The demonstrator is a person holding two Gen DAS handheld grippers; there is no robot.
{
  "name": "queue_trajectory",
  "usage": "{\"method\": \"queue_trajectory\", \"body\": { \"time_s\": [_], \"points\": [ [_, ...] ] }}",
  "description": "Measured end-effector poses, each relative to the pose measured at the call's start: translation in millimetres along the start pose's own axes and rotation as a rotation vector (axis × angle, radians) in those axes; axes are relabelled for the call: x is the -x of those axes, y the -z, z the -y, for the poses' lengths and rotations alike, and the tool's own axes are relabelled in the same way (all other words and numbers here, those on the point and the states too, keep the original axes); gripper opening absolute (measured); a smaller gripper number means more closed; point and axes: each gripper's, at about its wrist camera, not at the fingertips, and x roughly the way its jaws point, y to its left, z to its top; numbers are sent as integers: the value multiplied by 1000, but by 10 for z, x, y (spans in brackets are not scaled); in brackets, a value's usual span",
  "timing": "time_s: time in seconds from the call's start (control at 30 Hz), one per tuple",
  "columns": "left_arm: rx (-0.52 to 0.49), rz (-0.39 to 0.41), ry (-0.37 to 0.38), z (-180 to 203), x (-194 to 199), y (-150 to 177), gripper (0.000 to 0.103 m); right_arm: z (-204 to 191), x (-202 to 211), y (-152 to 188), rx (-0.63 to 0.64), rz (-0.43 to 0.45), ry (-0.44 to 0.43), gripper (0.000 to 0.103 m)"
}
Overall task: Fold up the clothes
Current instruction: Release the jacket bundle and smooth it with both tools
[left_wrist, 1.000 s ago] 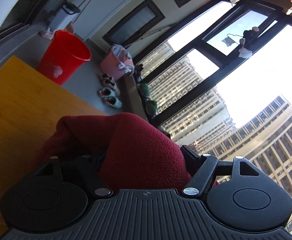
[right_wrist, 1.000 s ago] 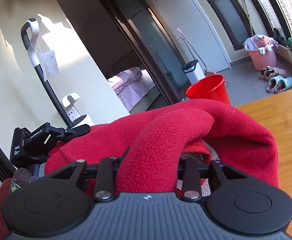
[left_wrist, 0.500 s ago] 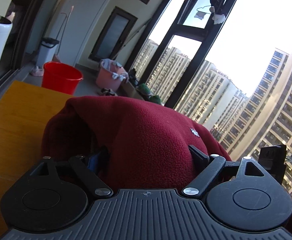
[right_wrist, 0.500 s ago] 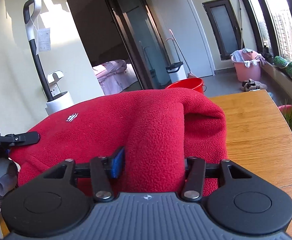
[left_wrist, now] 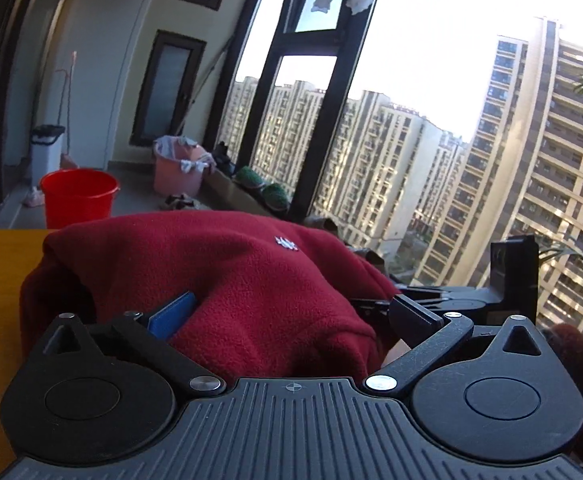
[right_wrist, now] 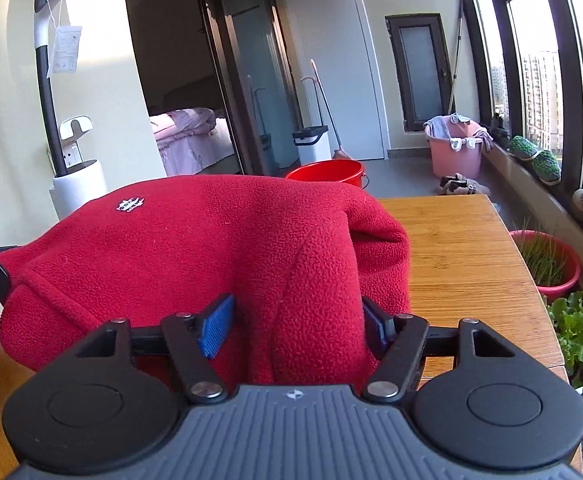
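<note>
- Red fleece garment [right_wrist: 195,248], bunched over the wooden table [right_wrist: 463,248], small white embroidered logo [right_wrist: 130,204] facing up.
- Right gripper [right_wrist: 297,322]: blue-padded fingers [right_wrist: 215,330] pinching a thick fold of the fleece.
- Left gripper [left_wrist: 287,312]: closed on another fold; right-hand finger mostly hidden by cloth, so contact there probably but not clearly seen.
- Red bucket [left_wrist: 78,196] and pink basin [right_wrist: 455,146] on the floor beyond the table.
- Potted grass [right_wrist: 545,258] beside the table's window edge.

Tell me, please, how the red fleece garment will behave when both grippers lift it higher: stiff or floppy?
Probably floppy: the red fleece garment droops in soft rolls around the right gripper. Likely light, as the left gripper bunches it easily. Its fuzzy pile should resist slipping.
</note>
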Motion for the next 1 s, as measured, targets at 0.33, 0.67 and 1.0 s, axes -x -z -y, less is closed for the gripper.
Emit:
{"method": "queue_trajectory", "body": {
  "time_s": [0.33, 0.67, 1.0],
  "points": [
    [-259, -39, -38, 431, -156, 247, 103, -232, 383, -562, -106, 145, -251, 67],
    [406, 116, 218, -820, 611, 141, 103, -293, -43, 37, -158, 53, -260, 83],
    [1001, -31, 392, -1964, -466, 335, 103, -275, -27, 71, -149, 79, -263, 85]
  ]
}}
